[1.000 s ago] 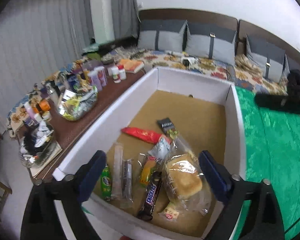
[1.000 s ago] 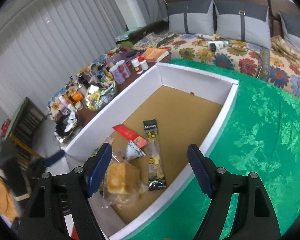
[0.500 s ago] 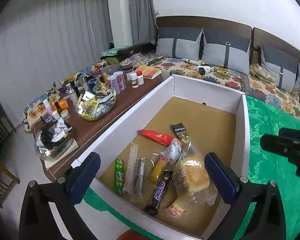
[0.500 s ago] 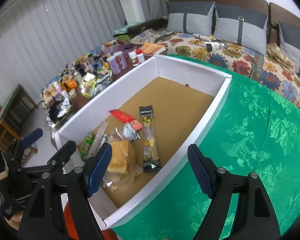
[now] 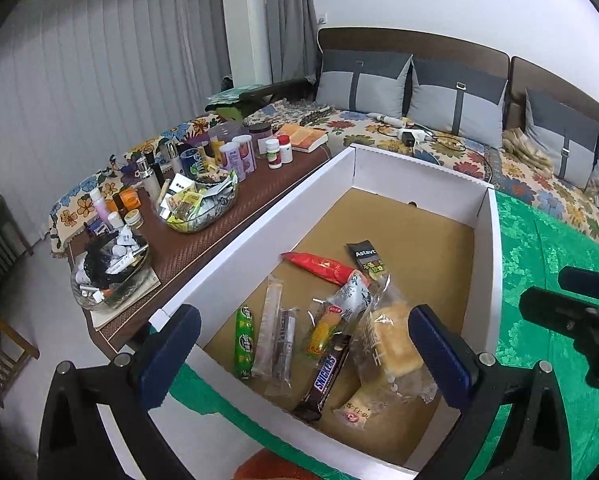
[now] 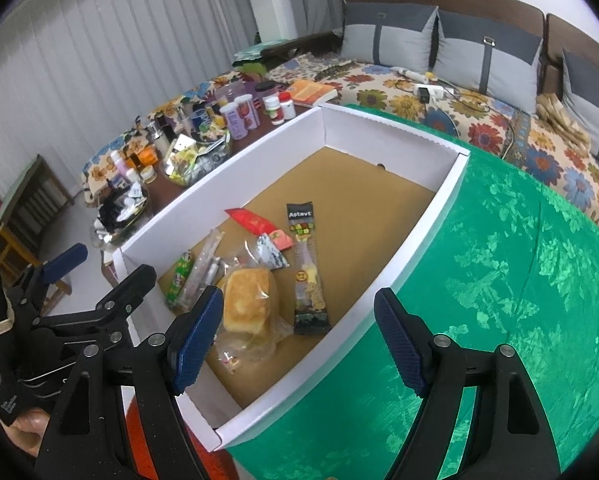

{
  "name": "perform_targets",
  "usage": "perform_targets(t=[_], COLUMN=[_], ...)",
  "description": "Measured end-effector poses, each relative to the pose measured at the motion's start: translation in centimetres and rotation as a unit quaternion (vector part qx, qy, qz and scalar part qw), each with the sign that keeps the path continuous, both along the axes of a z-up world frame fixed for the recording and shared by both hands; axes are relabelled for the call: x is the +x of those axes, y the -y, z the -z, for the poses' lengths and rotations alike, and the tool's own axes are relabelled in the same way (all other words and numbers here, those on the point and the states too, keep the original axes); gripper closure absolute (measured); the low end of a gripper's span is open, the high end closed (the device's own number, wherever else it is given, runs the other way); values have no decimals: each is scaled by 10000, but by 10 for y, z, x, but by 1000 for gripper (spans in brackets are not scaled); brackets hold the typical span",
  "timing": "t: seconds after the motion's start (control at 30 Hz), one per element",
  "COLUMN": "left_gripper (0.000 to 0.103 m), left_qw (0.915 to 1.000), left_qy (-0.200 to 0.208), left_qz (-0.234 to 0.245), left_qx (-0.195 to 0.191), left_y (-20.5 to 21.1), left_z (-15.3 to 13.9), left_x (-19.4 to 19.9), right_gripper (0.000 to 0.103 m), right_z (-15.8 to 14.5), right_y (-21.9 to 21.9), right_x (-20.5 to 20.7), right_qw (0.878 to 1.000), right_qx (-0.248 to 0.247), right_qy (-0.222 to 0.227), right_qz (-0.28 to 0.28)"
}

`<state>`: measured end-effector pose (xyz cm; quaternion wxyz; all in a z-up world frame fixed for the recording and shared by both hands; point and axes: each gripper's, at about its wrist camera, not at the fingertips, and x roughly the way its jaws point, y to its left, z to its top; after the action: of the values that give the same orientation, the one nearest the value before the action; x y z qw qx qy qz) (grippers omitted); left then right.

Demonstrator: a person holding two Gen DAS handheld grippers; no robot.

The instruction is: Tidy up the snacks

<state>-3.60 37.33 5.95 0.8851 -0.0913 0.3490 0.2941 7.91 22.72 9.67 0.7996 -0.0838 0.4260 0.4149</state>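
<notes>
With both pairs of fingers spread apart and empty, the left gripper (image 5: 303, 354) hangs nearer than the right gripper (image 6: 299, 340) to the snacks (image 5: 331, 328) heaped at the near end of the white box (image 5: 235, 248), mostly lengthwise, lower wrappers hidden under the bagged bread (image 5: 391, 340).

A white box (image 5: 487, 248) sits on the green-covered table (image 6: 499, 280).

My left gripper (image 5: 304, 354) and right gripper (image 6: 298, 338) share a black angular frame with silver screws. The fingers (image 6: 399, 344) carry blue cross-hatched pads. Small white lettering marks one handle, though I can't read it.
</notes>
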Motion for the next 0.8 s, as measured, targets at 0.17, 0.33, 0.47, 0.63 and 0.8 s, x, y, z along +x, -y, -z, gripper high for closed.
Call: perform_targets(t=[0.17,0.33,0.47,0.63,0.8], left_gripper=[0,0,0,0,0], left_qw=[10000,10000,10000,10000,9999], left_qy=[10,36,28,36,82], left_qz=[19,-7,-5,-6,60], left_qx=[22,24,28,36,-133], left_y=[1,2,2,3,-2], left_z=[-4,-6,-5,-5,-4], left_x=[0,-1,-2,-2,-4], right_gripper=[22,22,22,22,22], right_z=[0,0,1,-1,0], right_y=[-1,-1,-2,-4,-5], right_x=[-2,-2,-2,-4,-4], right_qw=[10000,10000,10000,10000,10000], right_qx=[-19,-19,-16,-28,-41], right_qy=[-11,-3,-15,-20,-30], right_qz=[-10,-20,-23,-52,-59])
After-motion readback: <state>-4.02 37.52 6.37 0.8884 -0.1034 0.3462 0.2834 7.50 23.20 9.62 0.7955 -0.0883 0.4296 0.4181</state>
